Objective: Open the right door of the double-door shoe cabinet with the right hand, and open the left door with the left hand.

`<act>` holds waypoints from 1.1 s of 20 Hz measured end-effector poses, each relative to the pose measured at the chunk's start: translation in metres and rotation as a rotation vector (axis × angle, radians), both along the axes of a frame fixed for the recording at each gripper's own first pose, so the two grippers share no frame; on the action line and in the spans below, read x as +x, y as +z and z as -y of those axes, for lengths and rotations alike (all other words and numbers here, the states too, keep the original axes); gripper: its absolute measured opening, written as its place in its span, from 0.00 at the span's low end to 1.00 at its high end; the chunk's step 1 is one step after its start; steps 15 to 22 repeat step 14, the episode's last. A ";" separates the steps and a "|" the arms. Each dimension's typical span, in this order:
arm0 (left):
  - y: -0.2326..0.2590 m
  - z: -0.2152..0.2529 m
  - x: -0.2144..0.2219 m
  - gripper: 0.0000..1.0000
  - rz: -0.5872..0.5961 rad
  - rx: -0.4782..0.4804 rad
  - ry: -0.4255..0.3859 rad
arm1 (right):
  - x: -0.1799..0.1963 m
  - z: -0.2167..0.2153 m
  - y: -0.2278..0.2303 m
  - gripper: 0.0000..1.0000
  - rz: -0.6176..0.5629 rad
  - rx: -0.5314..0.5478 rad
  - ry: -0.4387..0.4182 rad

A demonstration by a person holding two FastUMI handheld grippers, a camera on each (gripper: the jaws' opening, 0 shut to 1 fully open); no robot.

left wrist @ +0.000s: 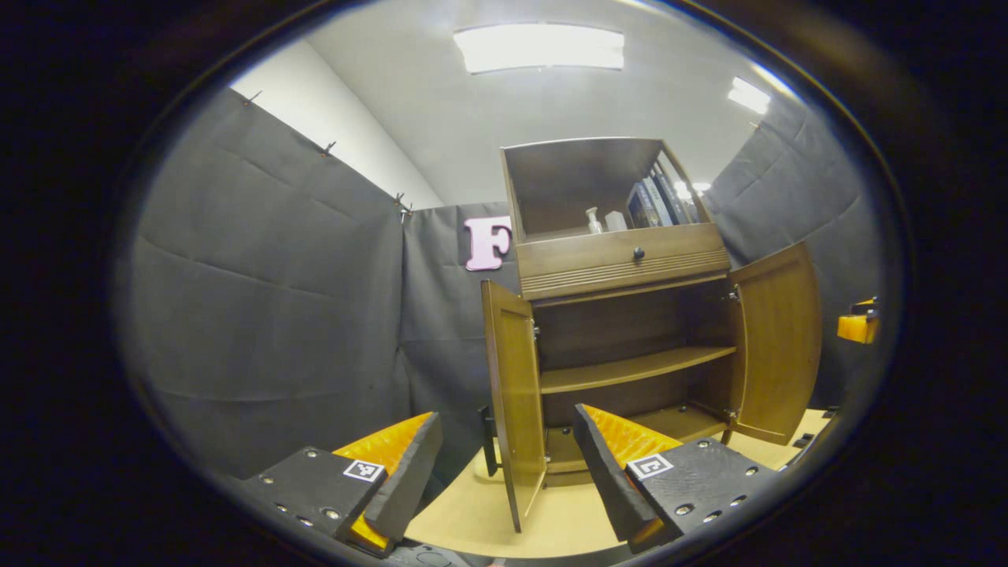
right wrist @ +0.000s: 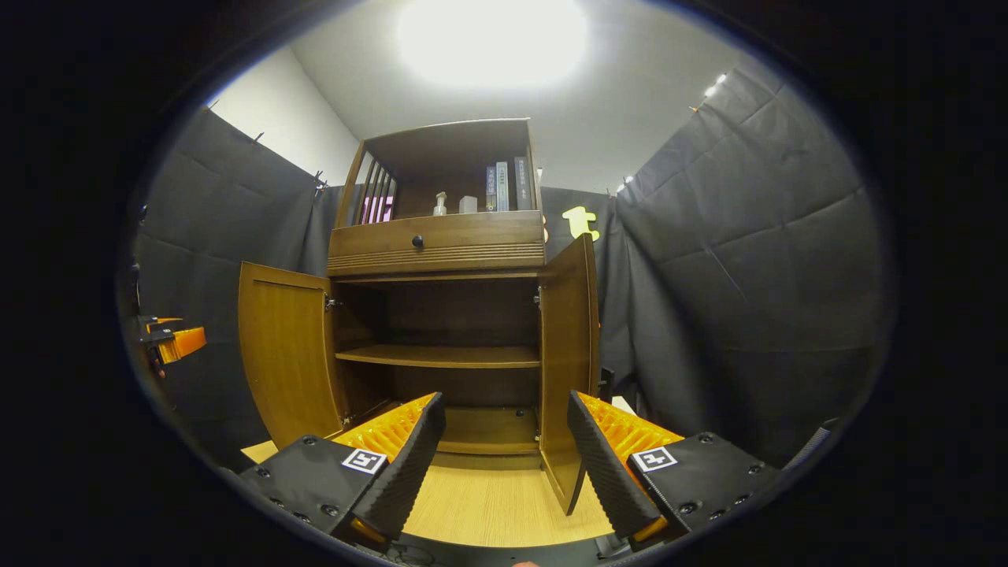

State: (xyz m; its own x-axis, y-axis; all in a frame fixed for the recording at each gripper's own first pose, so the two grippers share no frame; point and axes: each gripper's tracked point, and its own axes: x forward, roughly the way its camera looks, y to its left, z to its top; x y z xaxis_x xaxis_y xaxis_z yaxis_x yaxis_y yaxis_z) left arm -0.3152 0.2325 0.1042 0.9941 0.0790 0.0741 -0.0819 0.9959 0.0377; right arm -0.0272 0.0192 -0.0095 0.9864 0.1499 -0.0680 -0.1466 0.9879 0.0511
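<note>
Shoe cabinet (right wrist: 437, 315) stands on the pale wooden floor (right wrist: 488, 504) against the black cloth wall, both lower doors swung wide. In the right gripper view we see the right door (right wrist: 568, 354) edge-on just ahead of our right gripper (right wrist: 504, 457), and the left door (right wrist: 287, 354) opened out beyond it, baring a middle shelf (right wrist: 441, 356). Our right gripper's jaws stand apart, gripping nothing. In the left gripper view our left gripper (left wrist: 504, 465) likewise hangs with jaws apart and empty, the left door near its fingers. Above the doors we see a drawer with a dark knob (right wrist: 417, 241), and an open top compartment holding books (right wrist: 504, 185) and a small white bottle (right wrist: 439, 203).
</note>
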 end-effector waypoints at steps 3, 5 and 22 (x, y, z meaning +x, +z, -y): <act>-0.004 -0.003 0.003 0.98 -0.004 0.002 0.004 | 0.003 -0.005 0.000 1.00 -0.001 0.000 0.005; -0.006 -0.005 0.004 0.98 -0.008 0.004 0.004 | 0.005 -0.006 0.002 0.98 0.010 -0.010 0.006; -0.004 0.002 0.010 0.98 -0.004 0.001 -0.002 | 0.008 -0.002 0.007 0.97 0.020 -0.018 0.001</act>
